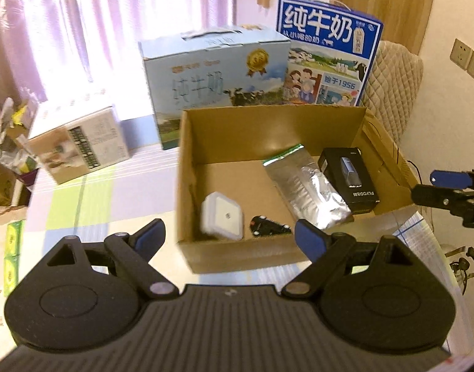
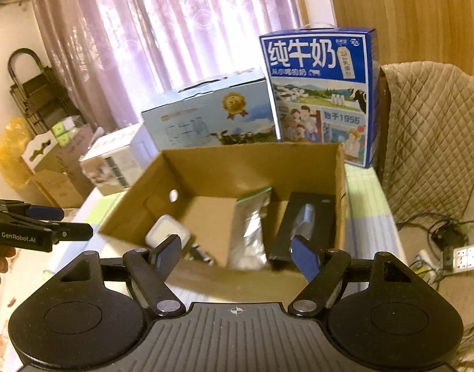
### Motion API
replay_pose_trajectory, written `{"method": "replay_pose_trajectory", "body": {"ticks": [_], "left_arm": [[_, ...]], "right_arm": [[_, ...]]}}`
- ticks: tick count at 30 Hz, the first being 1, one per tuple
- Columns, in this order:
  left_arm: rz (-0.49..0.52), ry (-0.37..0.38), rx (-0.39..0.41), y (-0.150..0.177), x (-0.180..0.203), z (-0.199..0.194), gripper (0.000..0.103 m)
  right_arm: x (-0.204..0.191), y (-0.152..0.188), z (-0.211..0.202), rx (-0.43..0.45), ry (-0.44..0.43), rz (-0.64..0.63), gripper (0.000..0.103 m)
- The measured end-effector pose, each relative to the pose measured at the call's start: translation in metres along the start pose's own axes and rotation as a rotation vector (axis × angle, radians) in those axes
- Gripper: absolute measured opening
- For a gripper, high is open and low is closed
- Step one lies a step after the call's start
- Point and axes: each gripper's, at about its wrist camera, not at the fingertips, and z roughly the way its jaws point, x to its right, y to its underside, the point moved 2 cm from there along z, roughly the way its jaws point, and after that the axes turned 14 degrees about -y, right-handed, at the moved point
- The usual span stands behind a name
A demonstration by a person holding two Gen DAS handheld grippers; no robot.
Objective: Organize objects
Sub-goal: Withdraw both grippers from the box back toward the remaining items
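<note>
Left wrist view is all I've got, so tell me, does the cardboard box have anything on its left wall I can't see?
Observer: Yes, the cardboard box has a small round hole in that wall.
Operator: Anything left of the curtain?
Observer: A dark folded ladder leans there.
Operator: And on the floor to the right?
Observer: A white power strip with tangled cables.
Operator: Is the right gripper holding anything?
Observer: No, the right gripper is open and empty.
</note>
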Motion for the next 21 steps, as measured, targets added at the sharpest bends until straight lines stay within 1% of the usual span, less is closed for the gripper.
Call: {"method": "replay_pose_trajectory", "body": {"ticks": [7,10,15,21], "left_arm": [[-0.019,-0.021,0.016,0.032,-0.018,-0.038,0.088],[-0.028,-0.02,0.008,0.048,-0.022,-0.05,0.088],[-0.056,-0.018,-0.022,0.075,-0.028,-0.062,0.088],[-0.102,-0.016,-0.063,0.105,-0.038,-0.067,0.088]], "right_arm": [[-0.024,0.028,-0.016,-0.009,-0.026,-0.005,0.075],[-0.033,0.038,-0.022,-0.009,-0.037,0.001,0.075],[-0.045,0.054,-0.029,-0.01,-0.031,0.01,0.075],[-0.052,0.08,-0.027,-0.057,-0.027,0.031,0.075]]}}
